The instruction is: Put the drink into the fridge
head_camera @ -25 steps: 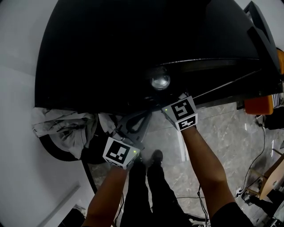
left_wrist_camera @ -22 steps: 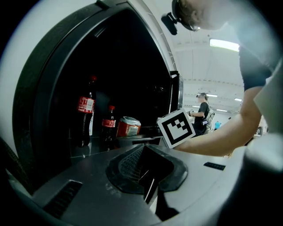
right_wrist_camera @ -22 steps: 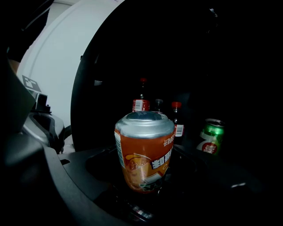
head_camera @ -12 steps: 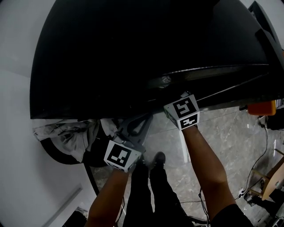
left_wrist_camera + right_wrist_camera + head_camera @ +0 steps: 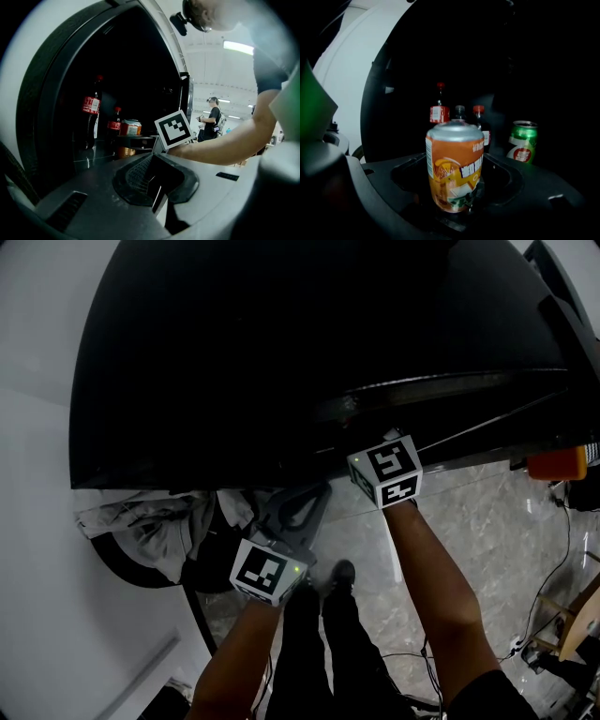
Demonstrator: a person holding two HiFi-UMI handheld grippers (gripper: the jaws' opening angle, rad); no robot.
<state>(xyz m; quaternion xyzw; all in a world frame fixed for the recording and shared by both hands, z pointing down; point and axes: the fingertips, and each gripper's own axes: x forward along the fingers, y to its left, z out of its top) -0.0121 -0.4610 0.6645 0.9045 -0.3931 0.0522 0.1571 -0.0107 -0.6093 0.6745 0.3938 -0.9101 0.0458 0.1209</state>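
R gripper (image 5: 451, 206) is clamped on the orange drink can (image 5: 454, 164), which is upright betw. its jaws at the mouth of the dark fridge (image 5: 281, 352). Can't tell if the can touches a shelf. In head view, L gripper (image 5: 153, 190) hangs at 7 o'clock of the R one, outside the fridge, jaws pressed together w/ nothing betw. them. Farther in, at 12 o'clock behind the can, stand three bottles (image 5: 439, 110). A green can (image 5: 523, 140) sits at 2 o'clock, just beside them.
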